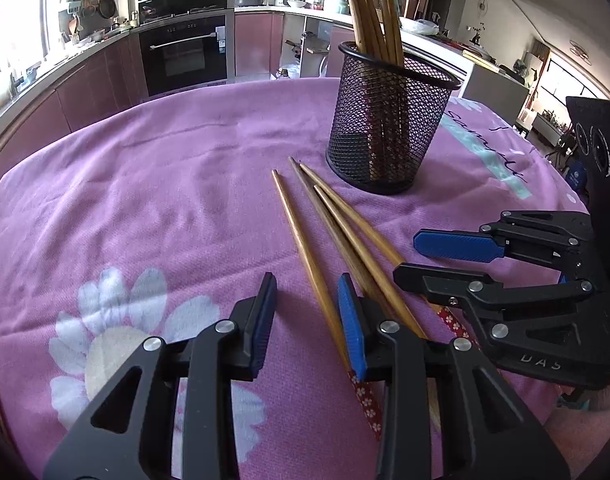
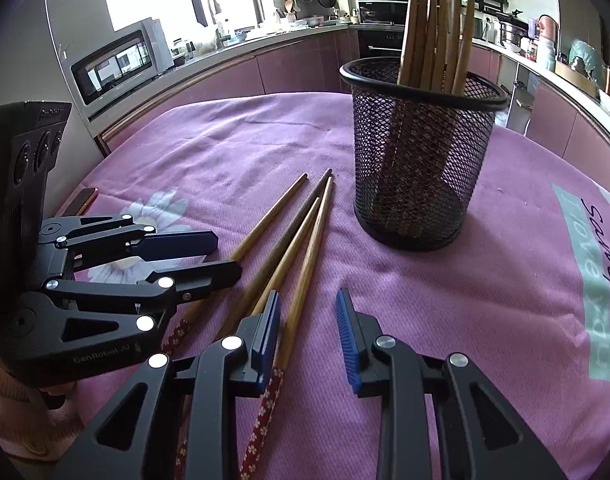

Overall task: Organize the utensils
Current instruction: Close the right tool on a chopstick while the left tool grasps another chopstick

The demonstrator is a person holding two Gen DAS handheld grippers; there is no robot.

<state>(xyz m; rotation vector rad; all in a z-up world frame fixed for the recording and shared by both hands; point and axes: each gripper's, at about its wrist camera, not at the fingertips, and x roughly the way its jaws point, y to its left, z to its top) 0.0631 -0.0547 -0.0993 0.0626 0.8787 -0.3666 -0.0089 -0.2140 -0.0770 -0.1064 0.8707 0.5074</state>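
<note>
Several wooden chopsticks [image 1: 301,240] [image 2: 308,256] with red flowered handles lie fanned on the pink cloth, tips toward a black mesh cup [image 1: 389,120] [image 2: 421,152]. The cup holds more chopsticks [image 1: 369,12] [image 2: 429,20] standing upright. My left gripper [image 1: 307,277] [image 2: 225,254] is partly open low over the handles, with the leftmost chopstick between its jaws and not pressed. My right gripper [image 2: 309,294] [image 1: 409,256] sits beside it, partly open. The rightmost chopstick runs just inside its left finger and is not gripped.
The pink cloth [image 1: 145,200] [image 2: 505,280] with a white flower print and a teal label covers the table. Behind the table's far edge run kitchen counters with an oven [image 1: 185,56] and a microwave [image 2: 117,64].
</note>
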